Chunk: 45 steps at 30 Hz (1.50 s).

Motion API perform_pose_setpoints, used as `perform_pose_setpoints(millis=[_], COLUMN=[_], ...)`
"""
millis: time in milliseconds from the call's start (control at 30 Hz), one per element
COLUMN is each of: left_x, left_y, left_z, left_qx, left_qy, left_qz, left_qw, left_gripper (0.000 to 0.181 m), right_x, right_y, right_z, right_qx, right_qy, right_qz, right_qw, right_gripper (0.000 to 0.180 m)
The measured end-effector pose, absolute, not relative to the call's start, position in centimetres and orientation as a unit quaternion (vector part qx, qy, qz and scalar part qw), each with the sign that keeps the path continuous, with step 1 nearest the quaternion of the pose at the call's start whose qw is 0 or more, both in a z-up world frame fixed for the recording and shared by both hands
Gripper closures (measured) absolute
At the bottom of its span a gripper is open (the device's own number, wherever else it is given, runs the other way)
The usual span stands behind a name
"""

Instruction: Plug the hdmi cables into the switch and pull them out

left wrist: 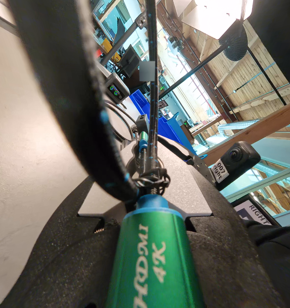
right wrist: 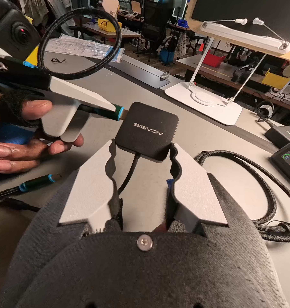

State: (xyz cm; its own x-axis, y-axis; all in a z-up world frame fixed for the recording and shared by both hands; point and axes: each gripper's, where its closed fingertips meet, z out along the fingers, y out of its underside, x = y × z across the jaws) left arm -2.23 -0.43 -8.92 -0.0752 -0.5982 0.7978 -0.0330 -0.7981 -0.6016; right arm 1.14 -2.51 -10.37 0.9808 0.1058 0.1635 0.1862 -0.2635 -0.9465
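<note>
The left wrist view looks forward along its fingers, rolled hard sideways and tilted up, very close on a green plug point(left wrist: 151, 250), ceiling beyond. The right wrist view looks down and forward over its fingers at the switch point(right wrist: 146, 131), close in. Both views share the switch point(left wrist: 142, 122), the table point(right wrist: 199, 133) and a small lit display point(right wrist: 289, 160).

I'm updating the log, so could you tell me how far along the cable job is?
In hand: the right gripper steadies the switch while the left gripper holds a green plug at its port, metal tip still showing. Left: the second plug lies unplugged on the table.
</note>
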Motion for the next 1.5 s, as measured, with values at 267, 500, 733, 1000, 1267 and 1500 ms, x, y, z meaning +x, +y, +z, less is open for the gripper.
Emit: perform_pose_setpoints(millis=[267,500,733,1000,1267,1500], left_x=[-2.3,-2.6,-2.3,-2.1,-2.2,-2.3], left_y=[-0.4,-0.2,-1.4,-1.8,-1.8,-2.2], left_z=[-8.6,-8.5,-8.6,-9.2,-9.2,-8.9], left_qx=[-0.637,-0.634,-0.625,-0.635,-0.639,-0.627], left_qy=[0.206,0.252,0.286,0.305,0.306,0.313], left_qz=[-0.726,-0.713,-0.712,-0.693,-0.686,-0.698], left_qw=[0.156,0.162,0.144,0.153,0.168,0.149], left_gripper=[0.169,0.165,0.167,0.173,0.168,0.168], right_x=[0.7,1.1,1.6,1.5,1.1,0.8], right_y=[-2.6,-3.0,-3.2,-3.1,-3.2,-3.6], right_z=[-9.9,-9.3,-10.0,-10.6,-9.8,-9.3], right_qx=[-0.782,-0.761,-0.769,-0.771,-0.758,-0.747], right_qy=[-0.102,-0.204,-0.248,-0.253,-0.242,-0.257], right_qz=[-0.035,-0.061,-0.067,-0.070,-0.056,-0.043], right_qw=[0.614,0.613,0.585,0.580,0.603,0.612], right_gripper=[0.115,0.129,0.122,0.110,0.110,0.110])
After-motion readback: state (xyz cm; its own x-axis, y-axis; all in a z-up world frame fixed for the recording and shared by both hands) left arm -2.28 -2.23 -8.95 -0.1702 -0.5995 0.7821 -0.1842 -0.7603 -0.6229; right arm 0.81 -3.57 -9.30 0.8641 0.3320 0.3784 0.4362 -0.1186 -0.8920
